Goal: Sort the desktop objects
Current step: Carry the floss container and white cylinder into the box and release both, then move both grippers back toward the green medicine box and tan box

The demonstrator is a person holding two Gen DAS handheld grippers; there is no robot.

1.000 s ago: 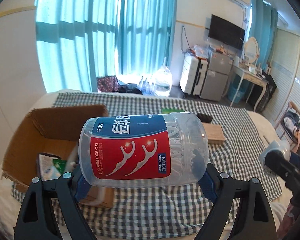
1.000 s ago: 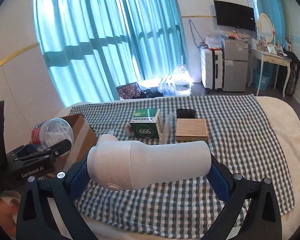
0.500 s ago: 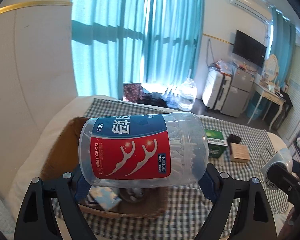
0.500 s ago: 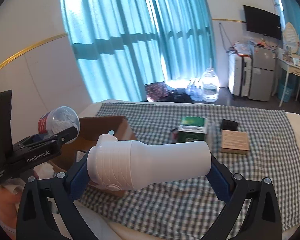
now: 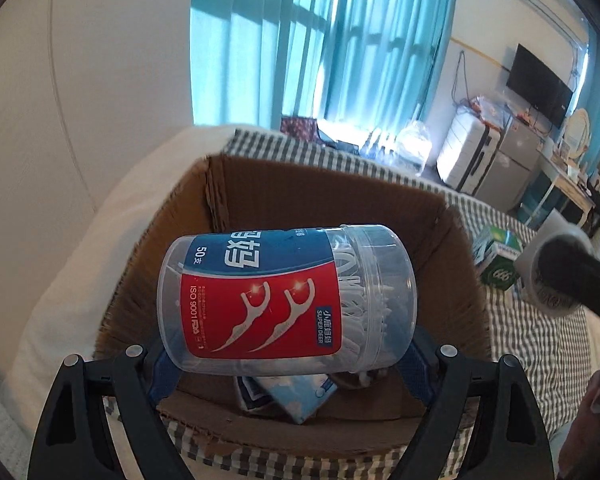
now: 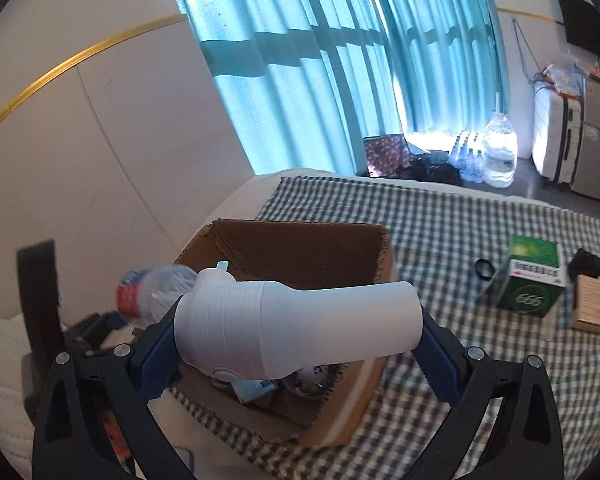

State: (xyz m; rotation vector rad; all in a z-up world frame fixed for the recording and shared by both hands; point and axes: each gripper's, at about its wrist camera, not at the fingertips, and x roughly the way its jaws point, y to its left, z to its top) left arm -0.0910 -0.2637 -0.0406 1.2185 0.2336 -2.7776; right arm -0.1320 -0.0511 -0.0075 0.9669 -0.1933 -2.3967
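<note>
The floss pick jar (image 5: 286, 300) lies sideways in the left gripper (image 5: 288, 364), clamped end to end between the blue pads (image 5: 162, 376), its red and blue label facing the camera and the white picks showing through the clear lid end. It hangs right over the open cardboard box (image 5: 452, 240), above the box's inside rather than resting in it. Down in the box, under the jar, a blue and white packet (image 5: 300, 398) is partly in sight (the rest of what lies there is too hidden to name).

The right gripper (image 6: 298, 354) is closed on a white bottle (image 6: 300, 326), also held sideways, ribbed end to the left and smooth end to the right, squeezed between its own blue pads (image 6: 156, 360). From that side the bottle sits above the near edge of the same cardboard box (image 6: 300, 256), and the jar (image 6: 156, 292) shows blurred just to the left behind it.

The box stands on a checked cloth (image 6: 460, 220) spread over a bed. Further right on the cloth are a green carton (image 6: 530, 284) marked 666, a small brown box (image 6: 594, 308) just beside it, a black ring (image 6: 485, 269) near the carton's left side, and a dark object (image 6: 588, 262) behind the brown box. Teal curtains (image 6: 340, 60) hang over the window beyond, with water bottles (image 6: 496, 156) on the floor below them.
</note>
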